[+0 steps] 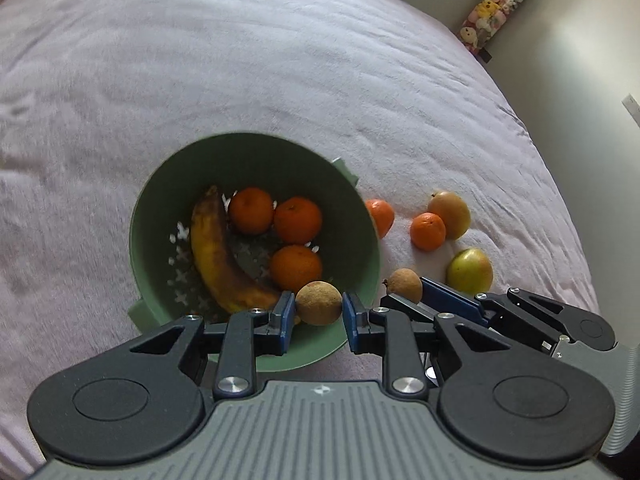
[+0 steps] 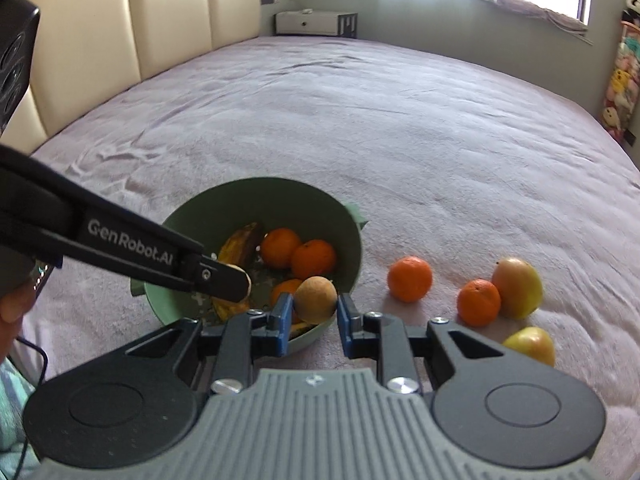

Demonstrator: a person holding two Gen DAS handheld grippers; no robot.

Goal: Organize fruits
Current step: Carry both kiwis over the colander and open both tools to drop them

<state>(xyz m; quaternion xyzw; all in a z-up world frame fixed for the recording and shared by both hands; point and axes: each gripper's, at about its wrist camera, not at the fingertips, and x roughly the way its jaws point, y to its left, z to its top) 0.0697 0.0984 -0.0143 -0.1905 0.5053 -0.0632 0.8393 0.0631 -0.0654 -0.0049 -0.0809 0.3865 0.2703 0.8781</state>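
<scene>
We grip one brown fruit (image 1: 319, 303) in our left tool (image 1: 319, 312) above the near rim of the green bowl (image 1: 160, 200), and another brown fruit (image 2: 316, 300) in our right tool (image 2: 312, 314) just beside it. The bowl on the bed (image 2: 400, 120) holds a banana (image 1: 216, 256) and three oranges (image 1: 298, 220). Right of it lie two oranges (image 2: 410, 284) and two apples (image 2: 518, 286).

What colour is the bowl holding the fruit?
Pale sage green bowl, clearest in the left wrist view.

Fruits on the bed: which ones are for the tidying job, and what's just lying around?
Job: green plastic strainer bowl, spotted yellow banana, five round oranges, two yellow-green apples, two brown round fruits.
Lying about: hanging plush toys, white bedside cabinet.
</scene>
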